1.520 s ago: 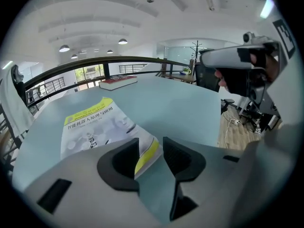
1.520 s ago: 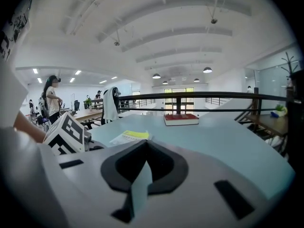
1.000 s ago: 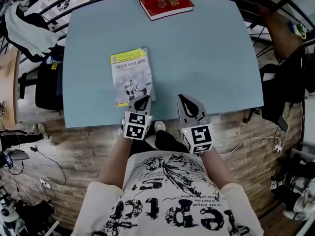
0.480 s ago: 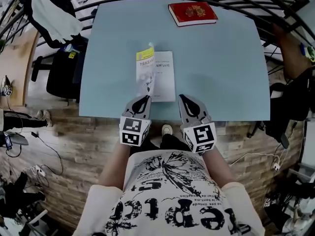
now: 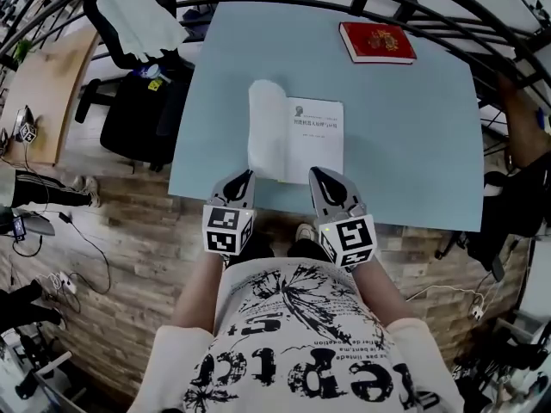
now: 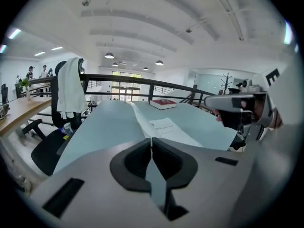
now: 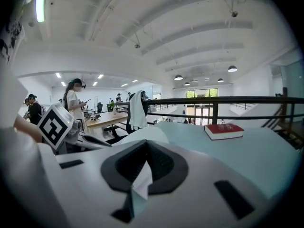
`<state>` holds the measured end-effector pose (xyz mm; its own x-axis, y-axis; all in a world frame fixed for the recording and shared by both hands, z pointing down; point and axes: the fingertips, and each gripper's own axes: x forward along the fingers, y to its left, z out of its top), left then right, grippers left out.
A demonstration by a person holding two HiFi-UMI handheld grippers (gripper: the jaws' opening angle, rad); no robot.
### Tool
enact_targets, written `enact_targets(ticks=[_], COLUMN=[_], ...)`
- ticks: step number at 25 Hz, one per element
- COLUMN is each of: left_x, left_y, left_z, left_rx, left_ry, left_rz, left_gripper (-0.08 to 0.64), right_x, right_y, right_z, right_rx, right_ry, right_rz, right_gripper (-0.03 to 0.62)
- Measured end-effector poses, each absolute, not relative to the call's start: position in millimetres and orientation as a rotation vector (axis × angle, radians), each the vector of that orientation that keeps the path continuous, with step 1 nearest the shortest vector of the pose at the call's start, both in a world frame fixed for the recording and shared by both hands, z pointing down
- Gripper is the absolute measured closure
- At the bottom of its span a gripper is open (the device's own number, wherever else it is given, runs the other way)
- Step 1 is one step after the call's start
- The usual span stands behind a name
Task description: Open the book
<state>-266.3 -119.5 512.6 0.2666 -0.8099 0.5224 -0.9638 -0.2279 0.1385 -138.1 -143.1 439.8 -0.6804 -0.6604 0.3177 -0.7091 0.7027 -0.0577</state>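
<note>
This is a large open-plan office or lab floor set on a mezzanine. A black railing [image 7: 228,99] runs just beyond the far edge of the light blue table [image 5: 413,144], and past it glass doors [image 7: 202,113] stand at the far end of the hall. Overhead, a white arched ceiling [image 6: 152,27] carries round hanging lamps [image 6: 109,55]. To the left stands a black office chair [image 5: 138,119] with a white garment [image 5: 138,15] draped over its back. Farther left are long wooden desks [image 7: 102,119] where several people [image 7: 75,101] stand. The floor [image 5: 129,222] is wood plank, with loose cables [image 5: 65,284] trailing across it.
</note>
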Motion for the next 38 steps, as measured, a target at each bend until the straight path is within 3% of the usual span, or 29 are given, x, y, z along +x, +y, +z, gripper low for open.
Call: enact_targets(ticks=[11, 24, 29, 38], left_x=[-341, -351, -352, -362], left_y=[-112, -115, -112, -133], left_z=[575, 638, 633, 560], left_rx=[1.942, 1.832, 1.858, 2.010], left_ry=[-1.584, -1.516, -1.485, -1.608], left_rz=[0.602, 0.662, 0.646, 0.533], left_gripper=[0.537, 0.535, 0.469, 0.472], right_x=[-190, -189, -188, -183], right_y=[-146, -148, -151, -164], right_z=[449, 465, 460, 437], right_rx=[1.042, 1.069, 1.082, 1.140], right_ry=[-2.620, -2.563, -2.569, -2.604], right_rz=[0.290, 0.319, 0.298, 0.248], right_gripper=[0.581, 0.581, 0.581, 0.581])
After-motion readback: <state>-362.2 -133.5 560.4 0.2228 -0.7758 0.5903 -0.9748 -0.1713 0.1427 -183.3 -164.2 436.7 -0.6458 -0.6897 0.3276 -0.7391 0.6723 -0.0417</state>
